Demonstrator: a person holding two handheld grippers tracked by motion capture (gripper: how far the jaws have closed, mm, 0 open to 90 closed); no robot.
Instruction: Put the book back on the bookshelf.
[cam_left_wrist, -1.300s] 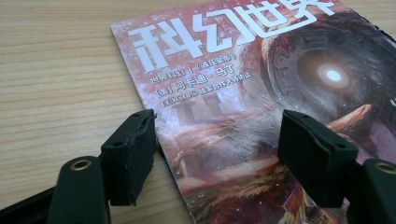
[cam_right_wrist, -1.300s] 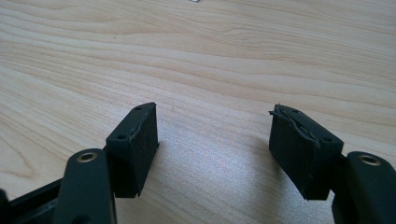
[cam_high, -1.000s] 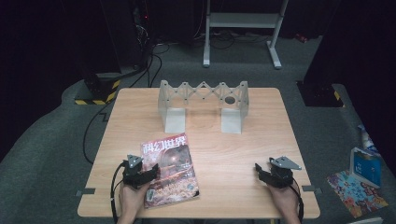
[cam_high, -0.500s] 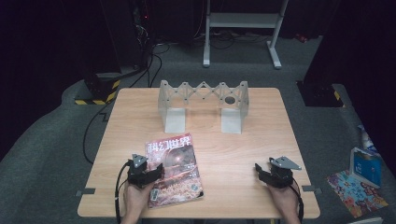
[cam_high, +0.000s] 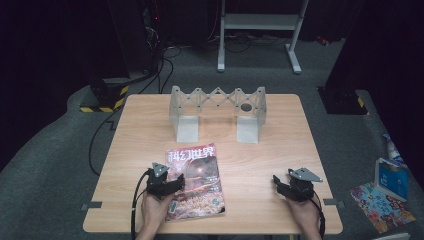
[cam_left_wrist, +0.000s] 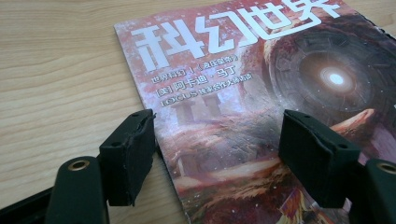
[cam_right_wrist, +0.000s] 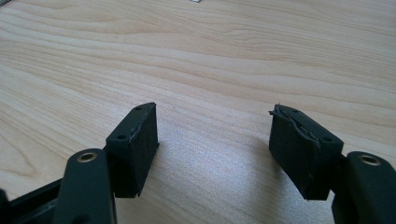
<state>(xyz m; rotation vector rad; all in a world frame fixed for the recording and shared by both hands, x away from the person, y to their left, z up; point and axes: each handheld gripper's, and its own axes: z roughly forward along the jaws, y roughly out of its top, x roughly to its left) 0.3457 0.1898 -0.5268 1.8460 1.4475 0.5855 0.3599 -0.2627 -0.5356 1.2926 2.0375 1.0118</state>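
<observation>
1. A magazine (cam_high: 195, 182) is lying flat on the table (cam_high: 135, 135), near its front edge, left of centre.
2. The left gripper (cam_left_wrist: 217, 144) is hovering wide apart over the magazine's left edge, gripping nothing.
3. The right gripper (cam_right_wrist: 215, 149) is gaping over bare wood, empty.
4. The magazine is looking thin, floppy and glossy (probably slippery); pinching the spine edge seems safest.

- The flat magazine (cam_high: 195, 181) is showing a reddish-brown cover with white characters and a glowing white ring.
- The wooden surface (cam_high: 280, 160) is showing pale tan grain.
- The zigzag folding rack (cam_high: 218, 111) is looking light grey.
- Both grippers' jaws are looking matte black.
</observation>
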